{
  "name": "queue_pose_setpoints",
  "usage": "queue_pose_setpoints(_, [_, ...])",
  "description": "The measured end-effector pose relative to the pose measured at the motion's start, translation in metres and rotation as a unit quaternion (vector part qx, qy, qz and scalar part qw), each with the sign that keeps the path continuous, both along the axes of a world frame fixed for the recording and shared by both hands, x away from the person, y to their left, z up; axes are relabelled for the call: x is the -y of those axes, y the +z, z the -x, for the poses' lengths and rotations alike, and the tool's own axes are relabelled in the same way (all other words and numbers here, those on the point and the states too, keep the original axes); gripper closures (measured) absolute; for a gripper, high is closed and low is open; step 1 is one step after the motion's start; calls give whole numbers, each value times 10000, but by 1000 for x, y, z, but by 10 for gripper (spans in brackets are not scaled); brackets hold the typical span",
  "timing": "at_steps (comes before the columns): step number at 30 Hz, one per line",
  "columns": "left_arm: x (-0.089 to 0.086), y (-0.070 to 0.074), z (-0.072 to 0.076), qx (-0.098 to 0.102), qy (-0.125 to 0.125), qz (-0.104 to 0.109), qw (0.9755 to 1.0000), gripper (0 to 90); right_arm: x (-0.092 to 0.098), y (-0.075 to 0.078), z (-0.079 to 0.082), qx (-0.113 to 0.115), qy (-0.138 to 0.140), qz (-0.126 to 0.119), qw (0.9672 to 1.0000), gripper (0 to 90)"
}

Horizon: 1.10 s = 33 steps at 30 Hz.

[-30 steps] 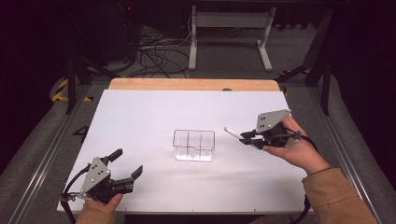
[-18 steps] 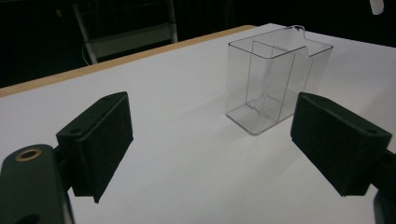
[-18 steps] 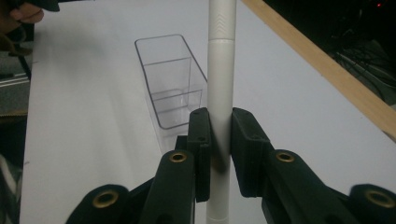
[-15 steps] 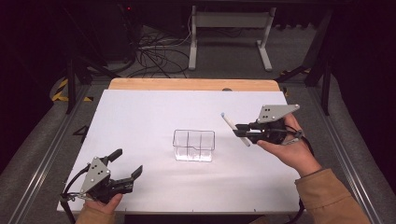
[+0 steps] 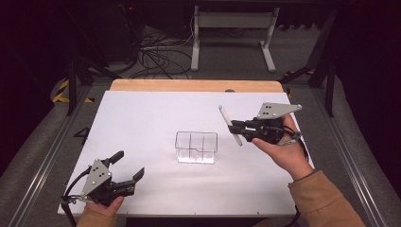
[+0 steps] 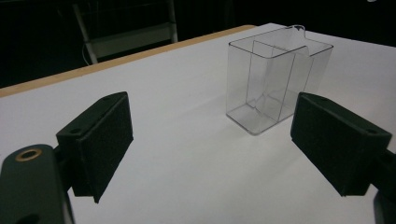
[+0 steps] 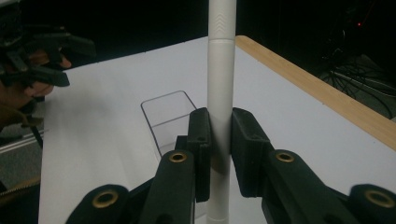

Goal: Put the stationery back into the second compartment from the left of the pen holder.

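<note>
A clear plastic box with inner dividers [image 5: 196,147] stands near the middle of the white table [image 5: 142,118]. My right gripper [image 5: 238,129] hovers to the right of the box, above the table, shut on a white pen [image 5: 230,125] that stands nearly upright, its tip raised. In the right gripper view the white pen [image 7: 220,88] is pinched between both pads, with the box [image 7: 167,119] below and beyond it. My left gripper [image 5: 127,168] rests at the table's front left, open with nothing in it. Between its wide-apart jaws in the left gripper view stands the box [image 6: 275,77].
A wooden strip [image 5: 194,85] edges the table's far side. Behind it on the floor are cables [image 5: 156,52] and a metal stand [image 5: 231,28]. Metal rails [image 5: 42,156] run along both sides of the table.
My right gripper has lifted a little and moved, tilting the pen from lying nearly level to standing almost upright. The left gripper has kept still.
</note>
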<state>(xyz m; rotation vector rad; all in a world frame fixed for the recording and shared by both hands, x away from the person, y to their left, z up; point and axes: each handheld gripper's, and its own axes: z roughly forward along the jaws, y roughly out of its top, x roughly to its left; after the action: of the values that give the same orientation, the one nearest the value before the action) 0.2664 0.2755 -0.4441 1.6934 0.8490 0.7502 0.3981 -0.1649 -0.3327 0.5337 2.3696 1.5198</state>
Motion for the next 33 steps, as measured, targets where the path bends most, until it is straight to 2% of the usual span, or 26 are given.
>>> queue_pose_setpoints(6, [-1,0,0,16,-2,-22,10000,137,-9,1,-2,-66,-127,-375,9992,789])
queue_pose_setpoints(11, [-1,0,0,6,-14,-9,10000,137,-18,1,-3,-48,-116,-503,9987,789])
queue_pose_setpoints(19, [-1,0,0,7,-19,-12,10000,137,-33,-1,-2,16,-269,-777,9966,789])
queue_pose_setpoints(33, [-1,0,0,-2,-23,1,10000,137,-61,-14,-6,-68,-359,-902,9953,789])
